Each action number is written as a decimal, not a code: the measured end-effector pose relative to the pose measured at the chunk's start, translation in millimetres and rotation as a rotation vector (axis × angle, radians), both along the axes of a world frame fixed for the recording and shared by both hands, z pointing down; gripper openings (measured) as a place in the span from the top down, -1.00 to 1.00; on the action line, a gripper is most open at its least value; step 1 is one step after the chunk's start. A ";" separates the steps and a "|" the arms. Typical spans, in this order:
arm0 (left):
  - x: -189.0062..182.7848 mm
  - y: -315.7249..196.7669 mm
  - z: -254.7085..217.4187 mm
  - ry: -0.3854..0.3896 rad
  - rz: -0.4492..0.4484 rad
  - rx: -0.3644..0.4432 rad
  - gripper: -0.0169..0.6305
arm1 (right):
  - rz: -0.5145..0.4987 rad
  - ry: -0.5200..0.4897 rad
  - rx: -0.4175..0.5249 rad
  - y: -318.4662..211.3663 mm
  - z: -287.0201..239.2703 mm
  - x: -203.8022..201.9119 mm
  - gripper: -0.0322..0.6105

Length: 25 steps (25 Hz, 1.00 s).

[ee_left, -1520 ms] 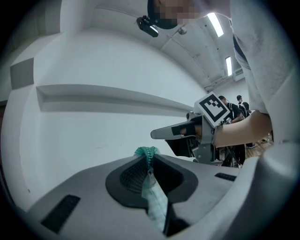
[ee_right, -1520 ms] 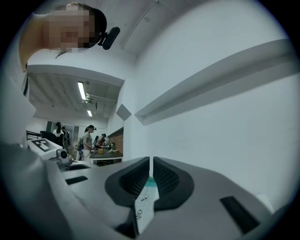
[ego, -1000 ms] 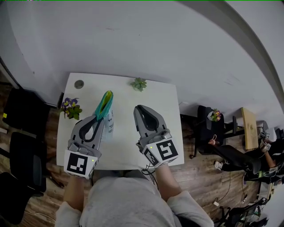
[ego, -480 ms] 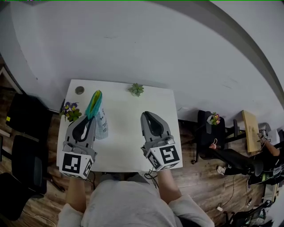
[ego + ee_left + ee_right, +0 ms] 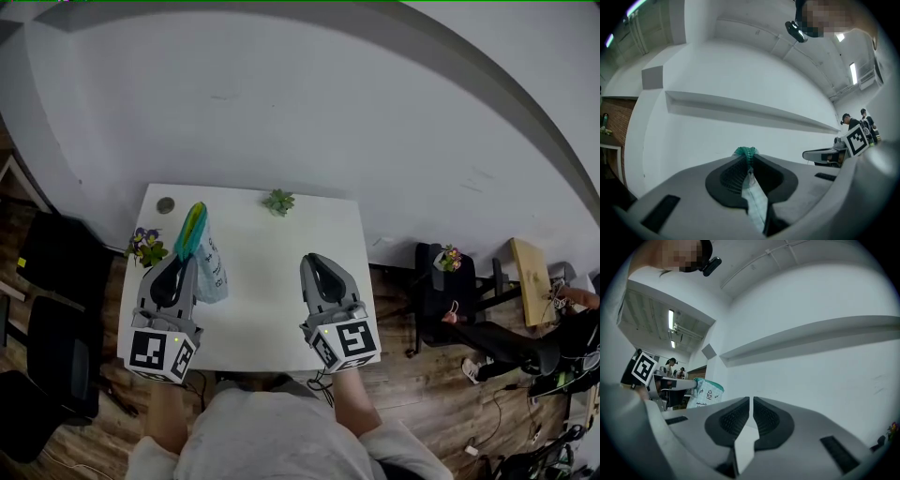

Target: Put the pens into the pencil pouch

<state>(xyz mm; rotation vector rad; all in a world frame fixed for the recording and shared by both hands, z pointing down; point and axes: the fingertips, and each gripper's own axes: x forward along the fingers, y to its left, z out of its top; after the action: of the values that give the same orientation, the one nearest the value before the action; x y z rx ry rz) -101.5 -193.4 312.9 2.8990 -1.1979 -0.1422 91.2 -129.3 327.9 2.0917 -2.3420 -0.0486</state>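
My left gripper (image 5: 184, 260) is shut on the pencil pouch (image 5: 208, 266), a pale checked bag with a teal zip edge (image 5: 192, 230), held over the left part of the white table (image 5: 272, 309). In the left gripper view the jaws (image 5: 746, 158) pinch the pouch's fabric (image 5: 757, 204) just under the teal zip. My right gripper (image 5: 314, 259) hovers over the table's right half, shut with nothing in it (image 5: 751, 401). From the right gripper view the pouch (image 5: 707, 392) hangs off to the left. No pen shows in any view.
A small green succulent (image 5: 277, 201) stands at the table's far edge. A pot of purple flowers (image 5: 145, 246) sits at its left edge, beyond a round cable grommet (image 5: 166, 204). Black chairs (image 5: 47, 272) stand left of the table, another chair (image 5: 441, 281) to the right.
The left gripper has carried the pouch a little to the left and upward. The right gripper has slid to the right, away from the pouch.
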 end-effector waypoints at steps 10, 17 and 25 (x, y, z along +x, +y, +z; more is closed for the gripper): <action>8.2 21.1 -3.9 0.013 -0.036 0.006 0.76 | -0.011 0.010 0.002 20.4 2.5 15.8 0.76; 12.2 35.1 -2.9 -0.002 -0.051 0.015 0.76 | -0.030 0.014 0.015 31.8 -1.1 16.0 0.76; 18.9 51.0 -3.9 0.007 -0.059 0.019 0.76 | -0.038 0.014 0.029 43.6 -5.6 20.5 0.76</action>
<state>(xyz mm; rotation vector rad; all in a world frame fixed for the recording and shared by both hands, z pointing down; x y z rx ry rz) -82.6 -142.5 309.0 2.8778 -1.2881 -0.1652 111.7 -85.7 322.2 2.0522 -2.3882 -0.0972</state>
